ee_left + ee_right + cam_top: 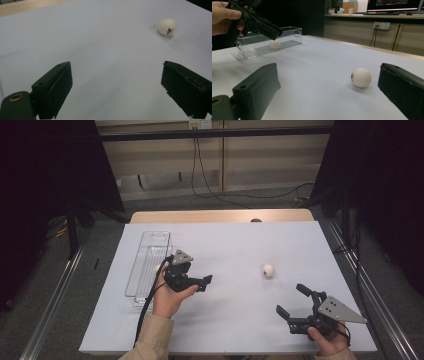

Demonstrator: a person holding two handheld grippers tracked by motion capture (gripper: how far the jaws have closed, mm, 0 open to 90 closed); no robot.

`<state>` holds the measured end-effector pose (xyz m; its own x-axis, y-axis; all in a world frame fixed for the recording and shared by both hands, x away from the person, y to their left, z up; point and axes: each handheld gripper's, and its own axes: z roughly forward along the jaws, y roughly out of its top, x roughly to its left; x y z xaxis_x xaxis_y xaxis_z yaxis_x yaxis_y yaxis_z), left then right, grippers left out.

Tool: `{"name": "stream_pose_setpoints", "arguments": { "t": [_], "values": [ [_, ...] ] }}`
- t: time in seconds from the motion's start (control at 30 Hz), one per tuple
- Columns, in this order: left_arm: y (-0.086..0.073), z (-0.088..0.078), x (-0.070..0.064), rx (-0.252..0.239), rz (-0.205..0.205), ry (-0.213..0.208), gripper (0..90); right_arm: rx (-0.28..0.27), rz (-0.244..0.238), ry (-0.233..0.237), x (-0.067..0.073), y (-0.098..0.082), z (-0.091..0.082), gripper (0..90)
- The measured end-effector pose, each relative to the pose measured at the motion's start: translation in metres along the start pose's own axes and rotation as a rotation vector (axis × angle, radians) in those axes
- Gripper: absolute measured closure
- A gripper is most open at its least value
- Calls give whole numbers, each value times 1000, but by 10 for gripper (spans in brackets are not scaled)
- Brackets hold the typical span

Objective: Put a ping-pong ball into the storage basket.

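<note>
the ball [268,270] lies on the sheet [235,315], well right of the tray [148,251]. the left gripper [206,282], just right of the tray, is spread and empty; the right gripper [292,301], further right, is spread too.

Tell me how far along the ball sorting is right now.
Roughly halfway, it seems. One white ping-pong ball already lies inside the clear plastic tray. Nothing is in hand: the left gripper is open beside the tray, and the right gripper is open too. Left to do: the second white ping-pong ball sits loose on the white table sheet.
</note>
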<state>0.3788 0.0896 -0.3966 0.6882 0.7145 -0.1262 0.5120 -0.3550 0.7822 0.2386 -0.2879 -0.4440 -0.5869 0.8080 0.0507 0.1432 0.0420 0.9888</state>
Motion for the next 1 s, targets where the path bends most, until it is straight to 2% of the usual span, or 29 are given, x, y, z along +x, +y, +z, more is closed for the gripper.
{"name": "stream_pose_setpoints", "arguments": {
  "t": [0.2,0.33,0.5,1.0],
  "values": [
    [0,4,-3,-1,1,-9,101,1,1,2,0,0,0,25],
    [-1,6,-4,10,19,-13,101,0,1,2,0,0,0,25],
    [-1,8,-7,-9,10,-22,99,0,0,3,0,0,0,25],
    [-1,12,-10,-12,10,-29,94,0,0,0,-1,0,0,25]
  ]
}}
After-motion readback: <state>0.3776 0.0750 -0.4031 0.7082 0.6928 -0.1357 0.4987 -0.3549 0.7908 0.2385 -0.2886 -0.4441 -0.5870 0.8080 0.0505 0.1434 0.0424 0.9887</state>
